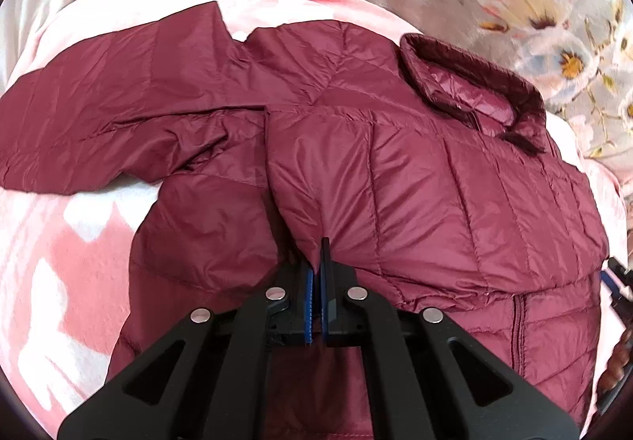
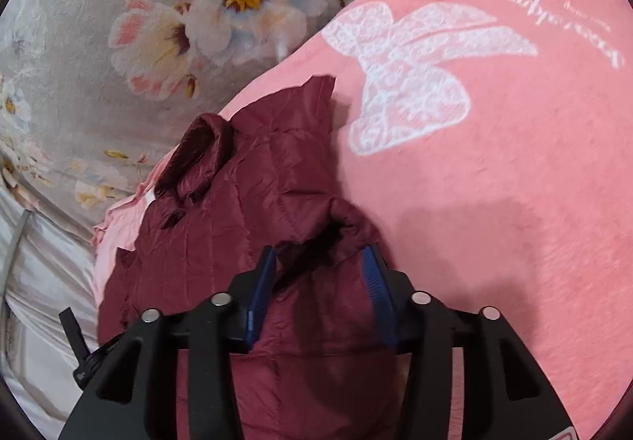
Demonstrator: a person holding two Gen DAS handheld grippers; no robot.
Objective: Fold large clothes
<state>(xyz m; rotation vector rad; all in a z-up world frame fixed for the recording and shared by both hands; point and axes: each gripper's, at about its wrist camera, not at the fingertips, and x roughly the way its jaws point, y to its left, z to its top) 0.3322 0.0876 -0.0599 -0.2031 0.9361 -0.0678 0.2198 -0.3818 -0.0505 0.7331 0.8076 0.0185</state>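
A maroon quilted puffer jacket (image 1: 415,171) lies on a pink blanket (image 1: 79,242), collar (image 1: 474,84) toward the far right, one sleeve (image 1: 118,112) spread to the left. My left gripper (image 1: 318,262) is shut on a raised fold of the jacket's front panel. In the right wrist view the jacket (image 2: 237,203) lies bunched, collar (image 2: 201,147) at upper left. My right gripper (image 2: 320,262) is open, its blue pads either side of a puckered sleeve cuff (image 2: 336,230), not closed on it.
The pink blanket (image 2: 494,203) with a white butterfly print (image 2: 403,84) covers the bed. A grey floral sheet (image 2: 138,44) lies beyond it. The other gripper's tip shows at the right edge of the left wrist view (image 1: 617,282).
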